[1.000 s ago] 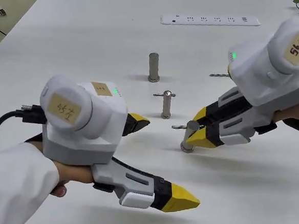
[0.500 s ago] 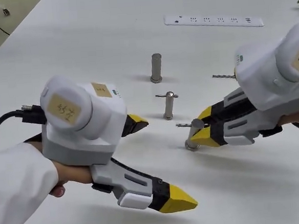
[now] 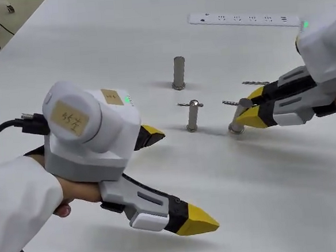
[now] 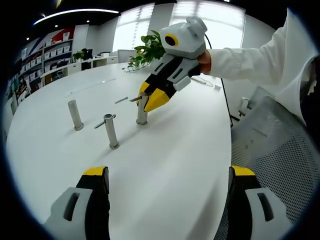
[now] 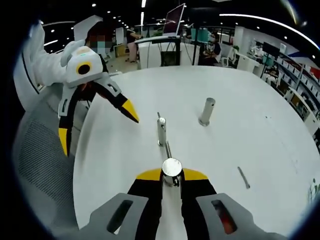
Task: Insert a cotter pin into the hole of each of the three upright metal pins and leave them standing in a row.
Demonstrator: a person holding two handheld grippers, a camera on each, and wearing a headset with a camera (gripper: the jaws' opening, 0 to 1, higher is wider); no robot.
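Three grey metal pins stand on the white table. The far pin (image 3: 179,73) (image 4: 75,115) (image 5: 206,111) is bare. A cotter pin crosses the top of the middle pin (image 3: 192,115) (image 4: 111,131) (image 5: 161,131). My right gripper (image 3: 245,109) (image 5: 172,176) (image 4: 152,95) is shut on the third pin (image 3: 239,116) (image 4: 142,109) (image 5: 172,167), which has a cotter pin (image 3: 230,103) through it and stands right of the middle one. A loose cotter pin (image 3: 255,83) (image 5: 243,177) lies beyond. My left gripper (image 3: 177,180) (image 4: 167,190) (image 5: 97,127) hovers open and empty, near and left of the pins.
A white power strip (image 3: 244,20) lies at the far side of the table (image 3: 94,62). A mesh office chair (image 4: 280,150) stands at the table's edge. A potted plant (image 4: 147,52) sits at the far end in the left gripper view.
My right gripper has carried the third pin, cotter pin in it, to the right and farther away, level with the middle pin. The left gripper has stayed open and barely moved.
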